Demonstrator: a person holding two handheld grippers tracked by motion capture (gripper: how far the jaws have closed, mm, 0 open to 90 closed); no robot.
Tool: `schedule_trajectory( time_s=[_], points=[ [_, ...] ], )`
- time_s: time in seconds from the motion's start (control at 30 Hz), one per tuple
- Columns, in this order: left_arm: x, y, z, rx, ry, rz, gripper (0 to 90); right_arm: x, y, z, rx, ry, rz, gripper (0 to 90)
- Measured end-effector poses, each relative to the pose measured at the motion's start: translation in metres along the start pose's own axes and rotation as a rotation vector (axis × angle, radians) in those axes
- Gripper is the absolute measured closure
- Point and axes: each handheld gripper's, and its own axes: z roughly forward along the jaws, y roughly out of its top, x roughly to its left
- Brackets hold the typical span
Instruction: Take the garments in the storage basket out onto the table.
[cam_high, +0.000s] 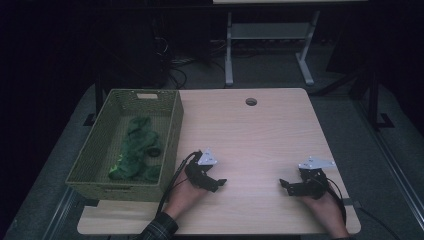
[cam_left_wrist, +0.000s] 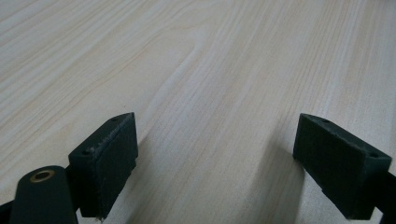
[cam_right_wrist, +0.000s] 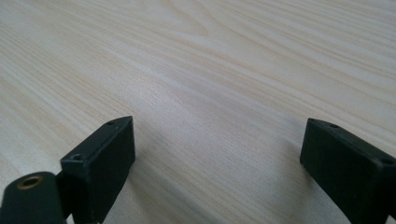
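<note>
A light wooden table (cam_high: 260, 135) carries a woven olive basket (cam_high: 102, 132) at its left, with crumpled green cloth (cam_high: 136, 150) inside. My left gripper (cam_high: 219, 184) rests low over the table just right of the basket's near corner, pointing right. Its jaws stand wide apart with bare wood between them, as the left gripper view (cam_left_wrist: 215, 158) shows. My right gripper (cam_high: 284, 185) sits near the table's front right, pointing left toward the other one. It is open too, nothing between its pads (cam_right_wrist: 107, 163).
A round cable hole (cam_high: 251, 101) lies near the table's far edge. Beyond the table stand a white desk frame (cam_high: 267, 45) and dark floor with cables. Bare wood stretches between the two grippers.
</note>
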Motion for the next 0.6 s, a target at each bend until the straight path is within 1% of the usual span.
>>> schedule_trajectory(
  time_s=[0.2, 0.3, 0.33, 0.4, 0.47, 0.53, 0.6],
  points=[
    [0.0001, 0.0001, -0.0003, 0.002, 0.001, -0.003, 13.3, 0.0, 0.0, 0.0, 0.0, 0.001, 0.0, 9.7],
    [0.0002, 0.0003, -0.0013, 0.005, 0.001, -0.001, 13.1, -0.0001, 0.0, 0.0, 0.001, 0.001, -0.003, 9.5],
    [-0.0001, 0.0002, -0.0014, 0.008, 0.004, 0.005, 13.1, -0.0001, 0.0, 0.0, 0.002, 0.001, -0.002, 9.4],
    [-0.0004, 0.0004, -0.0015, 0.007, 0.003, 0.0, 13.1, -0.0001, 0.0001, 0.0001, 0.002, 0.002, -0.004, 9.3],
    [0.0007, 0.002, -0.004, -0.007, 0.004, -0.011, 13.1, 0.0003, 0.0, -0.0001, 0.005, 0.002, 0.002, 9.3],
    [0.0003, 0.0037, -0.006, -0.012, 0.005, -0.012, 13.2, 0.0002, 0.0, -0.0001, 0.005, 0.002, 0.001, 9.3],
    [0.0005, 0.0043, -0.0063, -0.007, 0.004, -0.008, 13.2, 0.0002, 0.0, -0.0001, 0.005, 0.003, 0.001, 9.3]
  ],
)
